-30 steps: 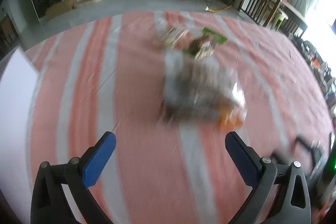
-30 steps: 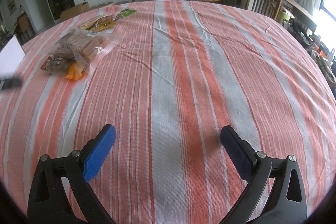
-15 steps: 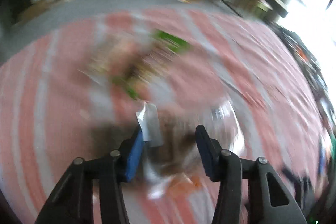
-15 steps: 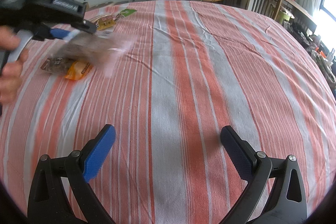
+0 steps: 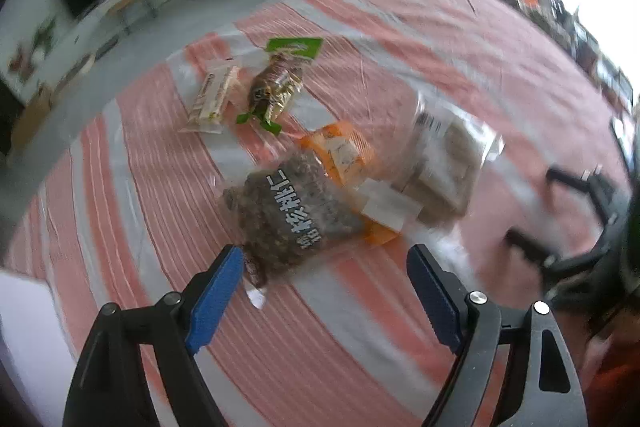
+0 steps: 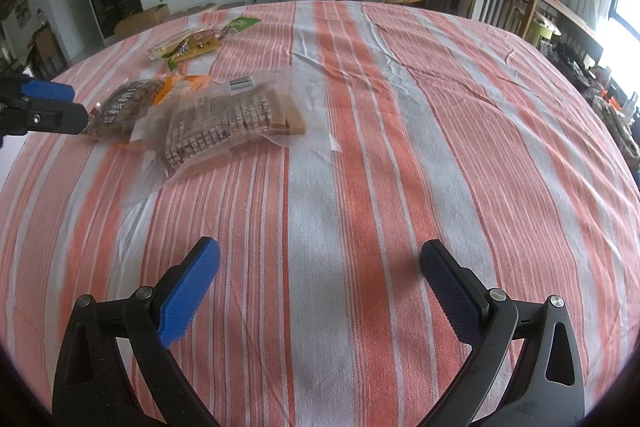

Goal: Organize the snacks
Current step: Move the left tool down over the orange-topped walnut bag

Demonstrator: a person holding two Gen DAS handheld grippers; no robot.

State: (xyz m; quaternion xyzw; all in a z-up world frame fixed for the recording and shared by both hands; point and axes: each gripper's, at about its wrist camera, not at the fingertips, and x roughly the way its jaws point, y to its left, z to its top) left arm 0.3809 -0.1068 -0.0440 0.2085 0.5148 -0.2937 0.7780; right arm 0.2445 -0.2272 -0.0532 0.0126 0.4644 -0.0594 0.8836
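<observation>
Blurred throughout the left wrist view; print on the dark nut packet (image 5: 288,215) only partly legible, orange packet (image 5: 340,151) half hidden beneath it. Lying on the striped counter (image 6: 360,131), long axis running from the left tool (image 5: 324,267) diagonally away. Left tool just been opening, released, packet's near corner between its jaws. Right tool (image 6: 320,267) spread wide, empty.

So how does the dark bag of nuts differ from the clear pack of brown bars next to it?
The nut bag is dark, lumpy and smaller; the bar pack is pale brown, with neat flat slabs, and larger. The nut bag lies at the left hand-held gripper, whose jaws have just been opening; the bar pack lies further off. Both are see-through packs on the striped cloth.
</observation>
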